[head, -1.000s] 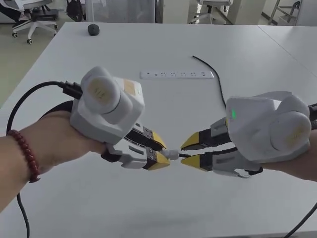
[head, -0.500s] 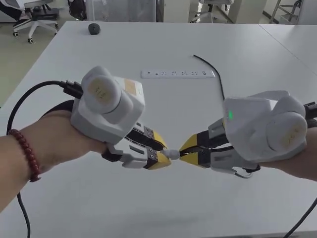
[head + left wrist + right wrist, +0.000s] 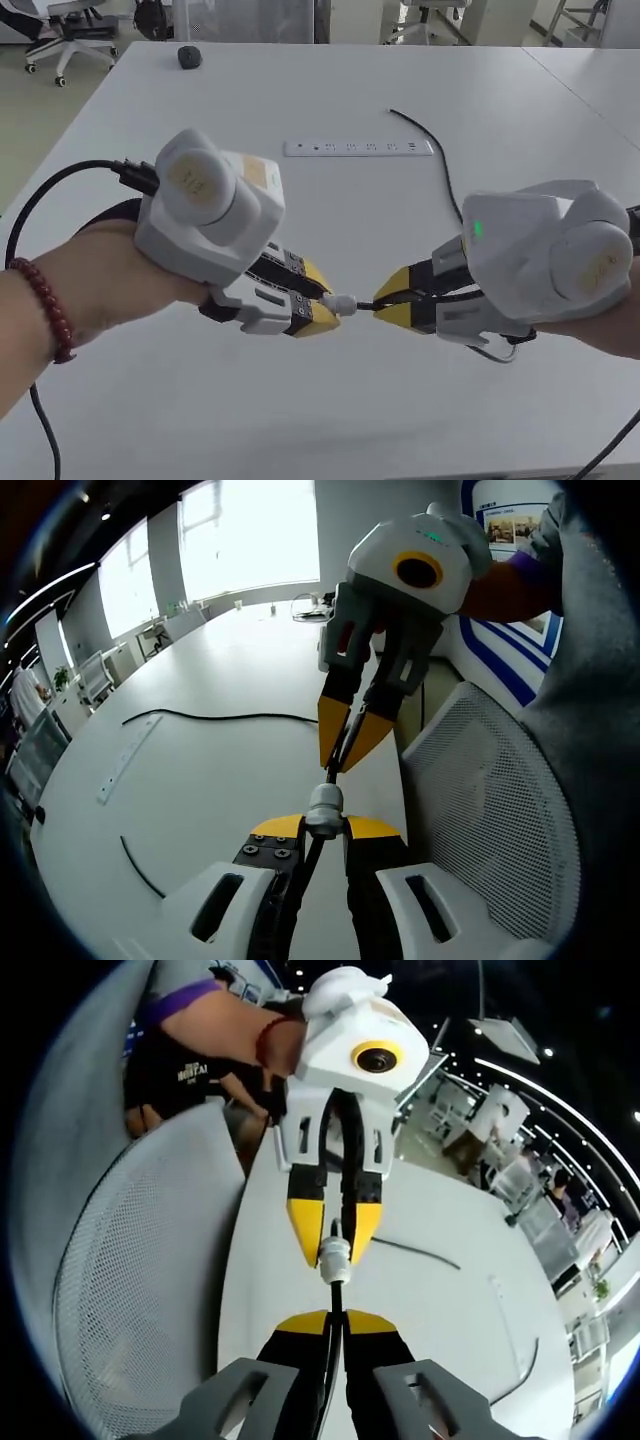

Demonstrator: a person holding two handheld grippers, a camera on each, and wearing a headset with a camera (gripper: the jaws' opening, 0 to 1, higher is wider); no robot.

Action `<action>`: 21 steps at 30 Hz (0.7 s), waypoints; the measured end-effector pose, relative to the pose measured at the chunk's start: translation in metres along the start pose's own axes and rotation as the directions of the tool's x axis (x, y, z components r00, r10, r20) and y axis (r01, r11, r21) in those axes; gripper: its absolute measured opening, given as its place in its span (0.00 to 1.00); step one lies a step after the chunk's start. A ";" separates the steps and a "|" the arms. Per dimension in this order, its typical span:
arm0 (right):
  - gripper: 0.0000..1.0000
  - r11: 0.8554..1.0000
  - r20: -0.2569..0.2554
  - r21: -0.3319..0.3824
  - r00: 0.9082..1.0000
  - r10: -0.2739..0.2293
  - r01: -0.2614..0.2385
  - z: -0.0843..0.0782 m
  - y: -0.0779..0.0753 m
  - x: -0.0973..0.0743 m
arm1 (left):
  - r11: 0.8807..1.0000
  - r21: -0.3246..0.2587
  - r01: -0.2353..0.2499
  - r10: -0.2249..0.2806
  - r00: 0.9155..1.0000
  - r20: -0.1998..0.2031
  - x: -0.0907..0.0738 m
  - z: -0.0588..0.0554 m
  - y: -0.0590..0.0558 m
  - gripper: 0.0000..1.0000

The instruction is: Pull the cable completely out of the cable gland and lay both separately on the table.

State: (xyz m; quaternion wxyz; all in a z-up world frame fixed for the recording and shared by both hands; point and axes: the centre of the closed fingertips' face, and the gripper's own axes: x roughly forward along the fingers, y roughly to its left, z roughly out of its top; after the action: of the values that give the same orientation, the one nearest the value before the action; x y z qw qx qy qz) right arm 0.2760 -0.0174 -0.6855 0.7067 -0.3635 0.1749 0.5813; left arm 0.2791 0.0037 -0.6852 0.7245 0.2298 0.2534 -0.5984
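My left gripper [image 3: 328, 303] is clamped on the gland [image 3: 344, 303]. My right gripper [image 3: 384, 303], at its 3 o'clock, is pinching the cable [image 3: 337, 1305]. Both are up off the counter [image 3: 300, 225].

Over the table [image 3: 330, 80], the left hand-held gripper [image 3: 322, 306] pinches a white cable gland [image 3: 344, 302]; the right hand-held gripper [image 3: 392, 300] seems to pinch its black cable [image 3: 364, 305].

We hold our two grippers level and nose to nose, tips just apart. Our left gripper [image 3: 318, 306], on the left, has its jaws closed on the cable gland [image 3: 343, 304]. Our right gripper [image 3: 396, 300], on the right, is pinched tight on the cable [image 3: 366, 306]. Our forearms come in from the near left and near right.
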 end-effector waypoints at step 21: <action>0.00 0.995 -0.103 0.101 0.995 -0.013 0.023 -0.062 0.001 -0.008 | 1.000 -0.015 -0.017 0.017 1.000 -0.020 -0.009 -0.014 0.006 0.16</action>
State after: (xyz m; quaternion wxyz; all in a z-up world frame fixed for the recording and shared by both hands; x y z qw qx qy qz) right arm 0.2840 -0.0672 -0.7221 0.7197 -0.3579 0.2369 0.5458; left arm 0.2828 0.0199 -0.6899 0.7286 0.2326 0.2631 -0.5880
